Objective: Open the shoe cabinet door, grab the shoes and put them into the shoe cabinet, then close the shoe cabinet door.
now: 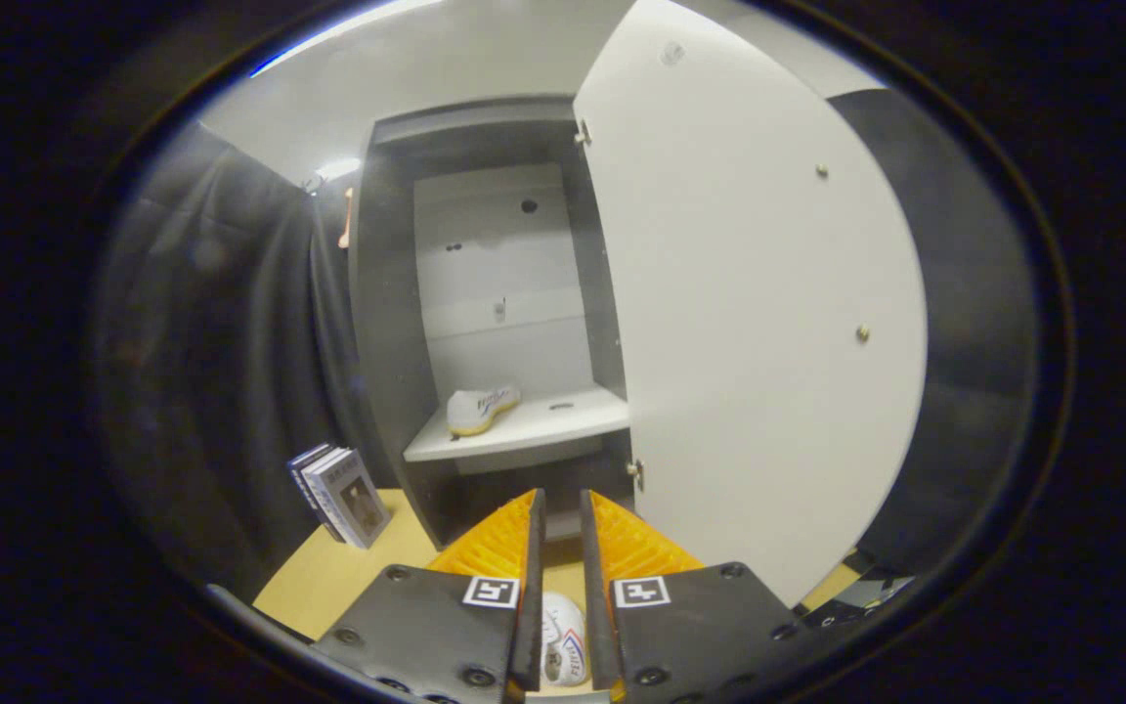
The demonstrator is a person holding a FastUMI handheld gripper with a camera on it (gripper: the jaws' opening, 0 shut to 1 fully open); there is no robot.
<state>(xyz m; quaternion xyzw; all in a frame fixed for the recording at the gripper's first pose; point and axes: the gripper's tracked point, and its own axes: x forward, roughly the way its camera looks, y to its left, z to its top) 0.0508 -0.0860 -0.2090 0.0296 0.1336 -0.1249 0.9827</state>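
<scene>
The shoe cabinet stands beyond the gripper, its smooth white door swung open ahead to the right, one white shoe on the flat shelf, while the ribbed orange fingers clench a second white shoe.

shoe on cabinet shelf, door open at right, books left of cabinet

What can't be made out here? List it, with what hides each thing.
- Second shoe, gripper view: seen through the narrow gap between the fingers; whether they press on it cannot be told.
- Cabinet space under the shelf: dark, partly behind the fingers.
- Open door: hides what lies behind it.
- Books: covers too small.
</scene>
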